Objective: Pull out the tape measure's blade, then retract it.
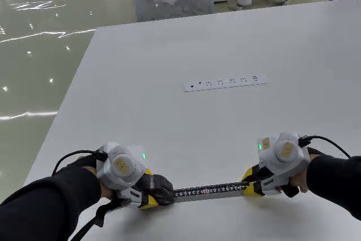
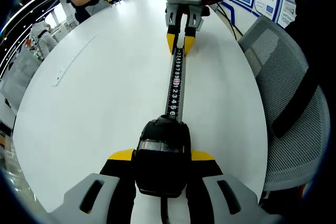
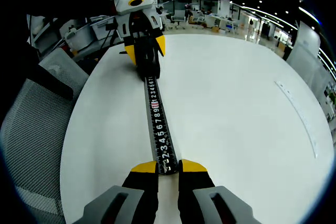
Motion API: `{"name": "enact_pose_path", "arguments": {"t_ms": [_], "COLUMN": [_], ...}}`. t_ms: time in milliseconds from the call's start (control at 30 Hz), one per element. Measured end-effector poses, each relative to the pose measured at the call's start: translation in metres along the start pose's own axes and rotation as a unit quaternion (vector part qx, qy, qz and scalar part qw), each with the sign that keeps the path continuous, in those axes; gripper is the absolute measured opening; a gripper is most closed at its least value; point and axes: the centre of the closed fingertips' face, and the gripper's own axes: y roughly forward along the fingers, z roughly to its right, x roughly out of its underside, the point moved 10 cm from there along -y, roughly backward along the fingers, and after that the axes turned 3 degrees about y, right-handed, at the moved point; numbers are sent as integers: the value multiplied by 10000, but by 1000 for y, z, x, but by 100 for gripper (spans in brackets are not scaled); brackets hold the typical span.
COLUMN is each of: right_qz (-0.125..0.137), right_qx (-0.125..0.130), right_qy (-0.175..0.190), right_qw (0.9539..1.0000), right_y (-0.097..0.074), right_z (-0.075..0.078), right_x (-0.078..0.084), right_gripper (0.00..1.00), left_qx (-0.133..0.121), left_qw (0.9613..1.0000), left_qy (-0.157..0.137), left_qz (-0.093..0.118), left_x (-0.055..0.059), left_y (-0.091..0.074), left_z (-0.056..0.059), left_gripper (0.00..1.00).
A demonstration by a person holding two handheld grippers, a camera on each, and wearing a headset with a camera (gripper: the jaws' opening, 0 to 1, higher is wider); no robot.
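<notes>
In left gripper (image 2: 161, 156), tape measure case (image 2: 163, 148); in right gripper (image 3: 168, 167), blade tip (image 3: 166, 164).

The tape measure case (image 2: 163, 153) is black; its blade (image 3: 159, 129) is black too, with white numerals and one red mark. The left gripper (image 1: 151, 195) and right gripper (image 3: 168, 167) are pale grey with black jaws tipped in yellow. The table (image 1: 169, 55) is plain white.

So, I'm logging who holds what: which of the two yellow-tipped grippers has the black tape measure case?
The left gripper: its jaws clamp the black tape measure case, while the right gripper only pinches the end of the black numbered blade.
</notes>
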Motion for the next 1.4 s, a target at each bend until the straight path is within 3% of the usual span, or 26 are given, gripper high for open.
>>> {"name": "enact_pose_path", "arguments": {"t_ms": [1400], "right_qz": [-66], "right_qx": [39], "right_qy": [68], "right_qw": [9999], "right_y": [-13], "right_z": [3], "right_x": [12], "right_gripper": [9], "left_qx": [-15], "left_qw": [10000], "left_qy": [-1], "left_qz": [-4], "left_x": [0], "left_y": [0], "left_z": [1], "left_gripper": [31]}}
